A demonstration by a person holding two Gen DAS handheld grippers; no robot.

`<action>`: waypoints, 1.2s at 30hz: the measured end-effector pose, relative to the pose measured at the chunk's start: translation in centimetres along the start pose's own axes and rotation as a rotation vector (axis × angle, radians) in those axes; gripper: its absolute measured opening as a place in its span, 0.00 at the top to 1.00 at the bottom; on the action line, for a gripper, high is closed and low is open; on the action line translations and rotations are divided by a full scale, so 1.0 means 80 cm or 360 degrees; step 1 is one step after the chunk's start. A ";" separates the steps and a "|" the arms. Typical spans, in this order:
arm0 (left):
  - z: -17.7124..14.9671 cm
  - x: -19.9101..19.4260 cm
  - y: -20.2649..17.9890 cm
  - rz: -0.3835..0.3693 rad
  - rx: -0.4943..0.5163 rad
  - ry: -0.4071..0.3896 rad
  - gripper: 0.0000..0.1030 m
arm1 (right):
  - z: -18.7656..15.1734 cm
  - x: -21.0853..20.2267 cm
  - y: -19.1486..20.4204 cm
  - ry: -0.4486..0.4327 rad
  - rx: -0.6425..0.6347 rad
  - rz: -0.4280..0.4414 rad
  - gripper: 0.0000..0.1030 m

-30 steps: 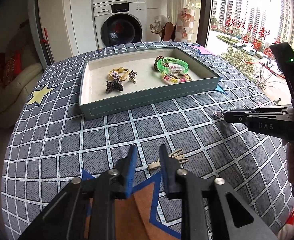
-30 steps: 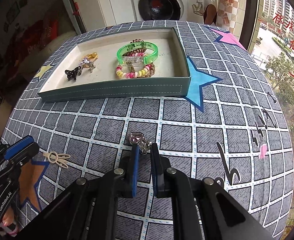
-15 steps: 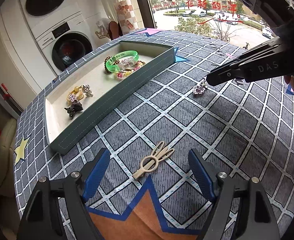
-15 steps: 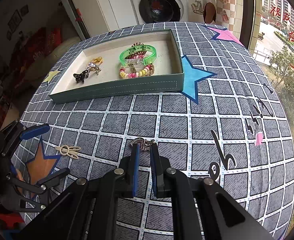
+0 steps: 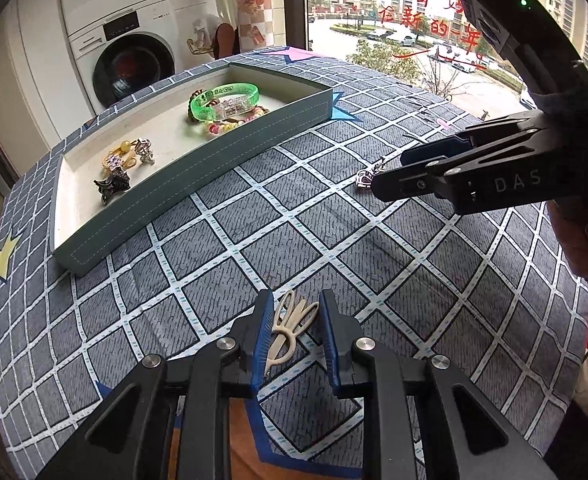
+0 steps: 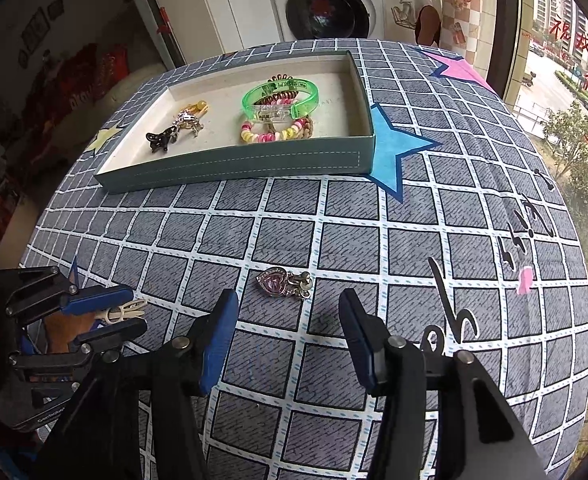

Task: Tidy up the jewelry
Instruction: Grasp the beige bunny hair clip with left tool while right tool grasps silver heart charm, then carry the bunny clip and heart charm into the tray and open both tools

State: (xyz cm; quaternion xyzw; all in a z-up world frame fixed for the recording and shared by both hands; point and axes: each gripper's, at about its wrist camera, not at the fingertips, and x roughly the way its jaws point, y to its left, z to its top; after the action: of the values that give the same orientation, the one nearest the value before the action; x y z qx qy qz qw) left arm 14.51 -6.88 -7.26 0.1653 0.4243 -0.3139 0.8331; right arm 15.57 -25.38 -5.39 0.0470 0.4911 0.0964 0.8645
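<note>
A: What is shown by the left wrist view alone?

B: The beige hair clip is seen lying on the checked cloth of the desk, between the blue pads of the left gripper. The jaws are narrowed around it, with a small gap visible on each side, so a firm hold cannot be confirmed. The right gripper is seen from the side, its tips just beside the charm.

A: And by the right wrist view?

B: The pink heart charm is seen plainly, lying on the cloth just ahead of the right gripper, whose jaws are spread wide; nothing is held. The left gripper appears at the lower left, the clip between its fingers.

A: The tray?

B: The green tray is seen at the far side, well apart from both pieces. A green bangle, a beaded bracelet and a dark clip are inside.
</note>
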 end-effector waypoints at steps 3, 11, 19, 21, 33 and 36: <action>-0.006 -0.004 -0.001 0.0022 -0.0060 -0.0007 0.67 | 0.002 0.009 0.005 0.0010 -0.0028 -0.0041 0.46; -0.019 -0.019 0.010 0.0051 -0.0295 -0.0064 0.83 | -0.002 0.011 0.023 -0.0006 -0.0157 -0.0178 1.00; -0.029 -0.041 0.040 0.0223 -0.0505 -0.0098 0.83 | -0.009 -0.002 -0.011 -0.0006 0.0059 0.0005 1.00; -0.032 -0.054 0.046 0.0242 -0.0548 -0.0134 0.83 | -0.007 -0.003 -0.016 -0.0028 0.0077 0.0034 0.98; -0.037 -0.078 0.017 0.0165 -0.0345 -0.0129 0.82 | 0.017 0.012 -0.001 -0.0060 -0.0144 0.0018 0.36; -0.034 -0.082 0.005 0.0193 -0.0316 -0.0146 0.00 | 0.020 0.018 0.005 -0.0053 -0.0187 -0.0004 0.36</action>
State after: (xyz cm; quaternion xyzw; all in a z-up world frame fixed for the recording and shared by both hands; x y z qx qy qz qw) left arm 10.20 -2.60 -3.52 0.0927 0.4040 -0.2267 0.8814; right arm 17.58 -24.69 -5.72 -0.0029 0.4703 0.1233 0.8739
